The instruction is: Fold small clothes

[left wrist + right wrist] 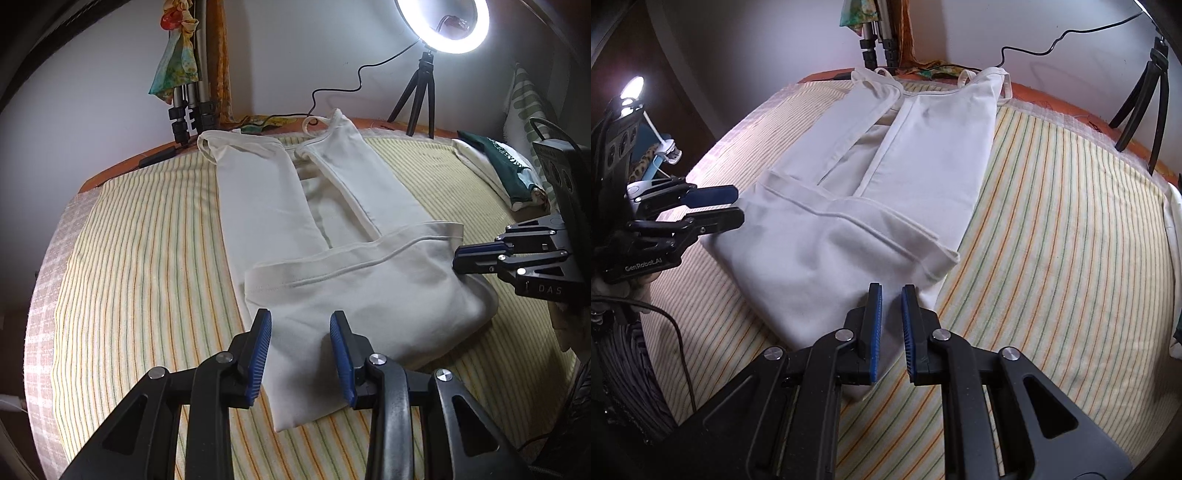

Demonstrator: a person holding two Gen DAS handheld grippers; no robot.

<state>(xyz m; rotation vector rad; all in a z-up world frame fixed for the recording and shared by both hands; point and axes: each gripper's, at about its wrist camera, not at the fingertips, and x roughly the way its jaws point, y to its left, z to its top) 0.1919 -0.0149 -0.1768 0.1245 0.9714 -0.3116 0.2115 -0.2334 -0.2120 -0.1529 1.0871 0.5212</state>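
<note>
Left wrist view, garment: your white garment (332, 236) lies on the striped cover (147, 258), its strapped end far from you and its near part folded back over the middle.
Left wrist view, left gripper: your left gripper (301, 354) hovers at the near edge of the cloth, jaws apart, nothing between the blue pads.
Left wrist view, right gripper: your right gripper (476, 258) enters from the right at the garment's side edge; its jaws stand only slightly apart, and you cannot tell whether they pinch cloth.
Left wrist view, shown only here: a lit ring light (443, 26) on a small tripod, a dark green folded cloth (495, 155) at the far right, a patterned scarf (177, 62) hanging by the wall.

Right wrist view, garment: both shoulder straps (967, 75) show at the far end, and the folded hem crosses the middle.
Right wrist view, right gripper: your right gripper (892, 325) sits at the near corner with a narrow gap between its pads and no cloth in it.
Right wrist view, left gripper: your left gripper (727, 206) points in from the left, jaws apart, beside the cloth's edge.
Right wrist view, shown only here: a clip lamp (631, 88) at the left.
</note>
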